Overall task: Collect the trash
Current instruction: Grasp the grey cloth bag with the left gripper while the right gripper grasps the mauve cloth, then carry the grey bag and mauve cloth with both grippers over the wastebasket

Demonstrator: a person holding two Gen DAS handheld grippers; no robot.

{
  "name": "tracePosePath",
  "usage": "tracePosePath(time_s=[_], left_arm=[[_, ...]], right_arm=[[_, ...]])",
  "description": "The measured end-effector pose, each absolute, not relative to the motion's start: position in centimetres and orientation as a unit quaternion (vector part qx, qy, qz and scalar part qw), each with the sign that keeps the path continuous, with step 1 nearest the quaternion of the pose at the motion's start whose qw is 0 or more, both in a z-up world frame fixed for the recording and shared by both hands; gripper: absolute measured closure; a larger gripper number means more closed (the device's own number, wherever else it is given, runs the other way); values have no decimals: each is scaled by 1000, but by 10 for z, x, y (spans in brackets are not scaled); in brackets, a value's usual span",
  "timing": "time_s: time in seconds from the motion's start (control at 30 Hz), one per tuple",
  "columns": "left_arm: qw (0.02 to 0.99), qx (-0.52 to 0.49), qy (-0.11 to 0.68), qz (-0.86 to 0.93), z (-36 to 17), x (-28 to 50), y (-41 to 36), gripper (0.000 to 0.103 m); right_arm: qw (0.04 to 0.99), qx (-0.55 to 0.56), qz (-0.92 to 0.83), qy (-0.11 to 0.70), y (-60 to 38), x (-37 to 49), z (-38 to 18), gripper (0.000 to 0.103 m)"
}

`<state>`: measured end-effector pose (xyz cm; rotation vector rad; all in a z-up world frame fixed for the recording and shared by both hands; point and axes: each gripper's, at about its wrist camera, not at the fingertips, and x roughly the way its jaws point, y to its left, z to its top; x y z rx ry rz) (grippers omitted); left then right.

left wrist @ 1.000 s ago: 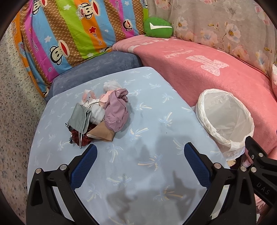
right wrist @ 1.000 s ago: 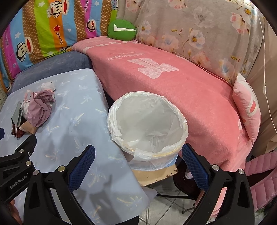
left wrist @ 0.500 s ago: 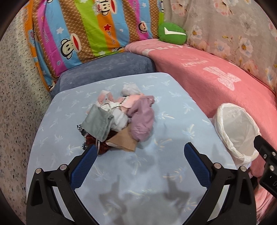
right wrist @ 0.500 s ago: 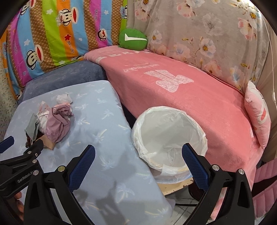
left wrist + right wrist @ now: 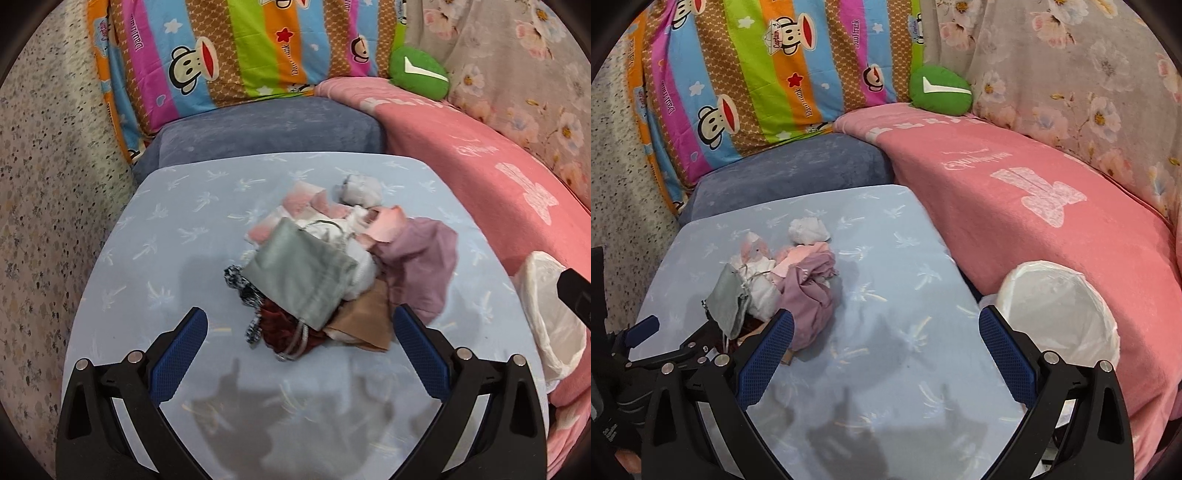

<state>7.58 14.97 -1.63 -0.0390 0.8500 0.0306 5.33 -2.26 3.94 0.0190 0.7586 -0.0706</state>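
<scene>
Both grippers, left (image 5: 299,350) and right (image 5: 886,350), are hovering wide open, empty; one trash pile (image 5: 343,273) is lying at twelve o'clock, one bin (image 5: 1056,314) at three.

Our left gripper (image 5: 300,326) and right gripper (image 5: 886,328) both have jaws spread wide, nothing held, left one just beside right.

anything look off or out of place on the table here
Yes: a jumbled heap of trash sits mid-table, a grey pouch on top, a white wad beside it. The lined bin beside the table looks empty. Both grippers, left and right, are open.
</scene>
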Motion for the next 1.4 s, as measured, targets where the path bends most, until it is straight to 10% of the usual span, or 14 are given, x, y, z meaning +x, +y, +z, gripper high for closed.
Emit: tracePosePath(time_s=[0.43,0.57,0.87,1.4], left_arm=[[899,-26,436,-27,-43,113,160,17],[891,-33,452,-42,-52,121,158,38],[884,-43,460,-74,-50,122,153,92],[908,-26,399,-124,14,93,117,101]], right_arm=[[904,43,8,426,19,125,-4,20],[897,41,15,440,26,135,-17,31],[881,42,41,470,35,139,-38,93],[919,63,18,388,-15,92,37,99]])
